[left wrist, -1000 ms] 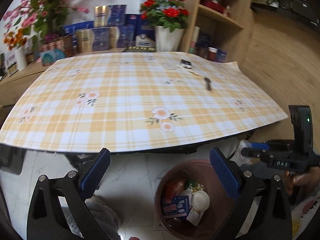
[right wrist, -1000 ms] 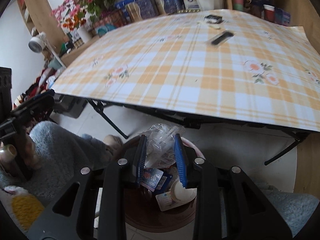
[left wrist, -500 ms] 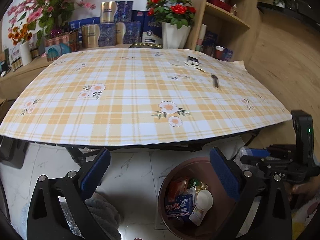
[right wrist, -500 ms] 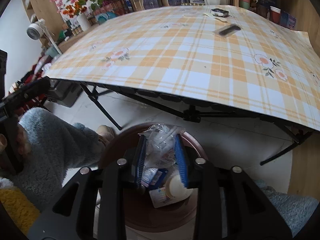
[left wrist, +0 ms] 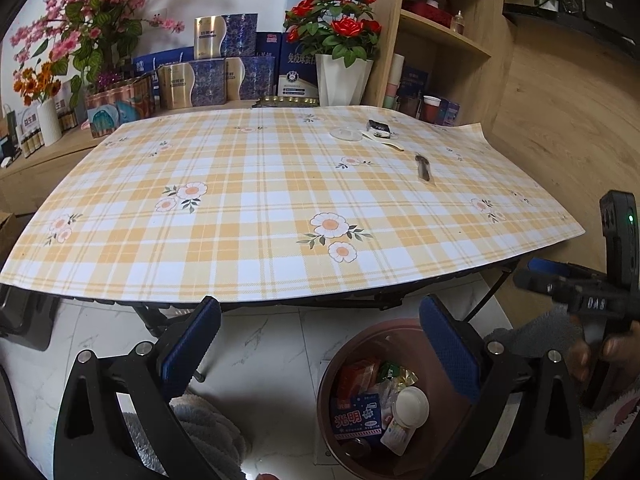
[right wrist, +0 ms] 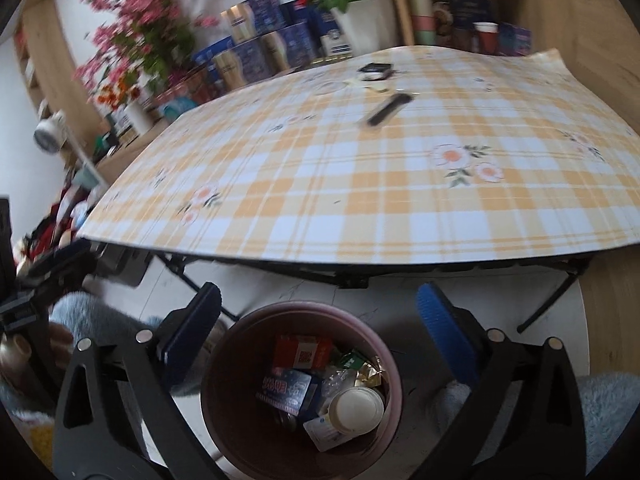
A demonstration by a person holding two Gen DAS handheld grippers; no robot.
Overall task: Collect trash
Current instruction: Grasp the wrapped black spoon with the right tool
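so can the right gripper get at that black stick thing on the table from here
Probably yes: the black stick lies bare on the tablecloth with nothing over it, and the right gripper, above the bin, is opening and empty.

Bin point(right wrist: 224, 420) on floor just in front of table point(left wrist: 248, 216), packets and cup point(right wrist: 356, 404) inside. Dark stick-like thing point(left wrist: 423, 168) on table's far right; boxes point(left wrist: 208, 76), flowerpots behind.

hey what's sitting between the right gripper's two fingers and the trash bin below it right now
Nothing. In the right wrist view the right gripper has its jaws opening with no item between them, and the stretch down to the trash bin is bare; the clear plastic wrapper lies inside.
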